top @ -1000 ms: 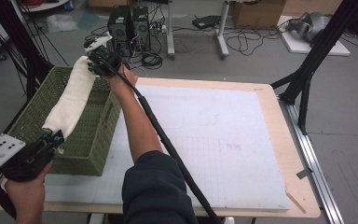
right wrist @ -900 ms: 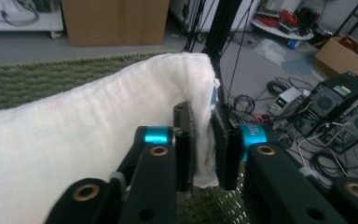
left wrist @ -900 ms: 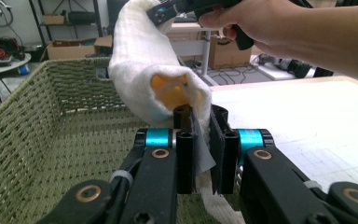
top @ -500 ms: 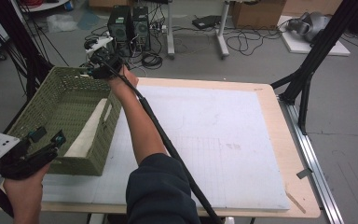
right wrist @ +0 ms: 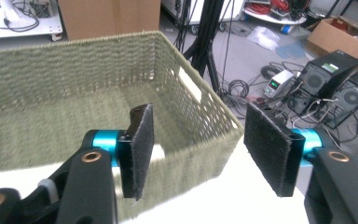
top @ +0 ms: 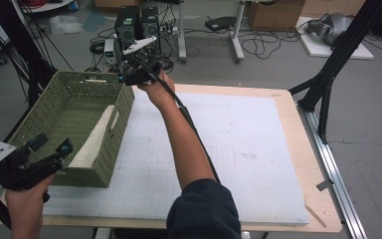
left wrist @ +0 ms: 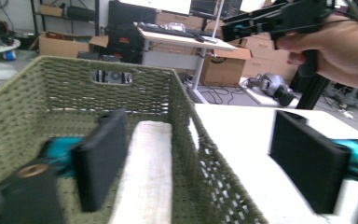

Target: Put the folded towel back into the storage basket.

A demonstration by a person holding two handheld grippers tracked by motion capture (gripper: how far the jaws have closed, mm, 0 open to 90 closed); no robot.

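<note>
At the near left corner of the table, the left gripper (top: 49,154) hovers just outside the near end of the olive-green woven rectangular basket (top: 45,117), its black jaws spread wide with nothing between them; in the left gripper view (left wrist: 205,163) one jaw sits over the basket's inside and the other over the table, straddling the right-hand wall. Inside the basket, a long cream-white folded cloth (top: 95,137) lies along that right wall, leaning against it and running from the near end toward the middle. It looks set down and let go, which would explain the gaping jaws. Beside the basket to the right, the white gridded mat (top: 219,149) covers most of the pale wooden tabletop (top: 318,199) and carries nothing. Farther off, the person's right forearm reaches diagonally across the mat to the right gripper (top: 137,74), which hangs above the basket's far right corner. Its felt-faced jaws stand well apart and empty in the right gripper view (right wrist: 198,149), looking down at the basket's rim and interior, probably placed at the opposite end for lowering a long limp piece.
</note>
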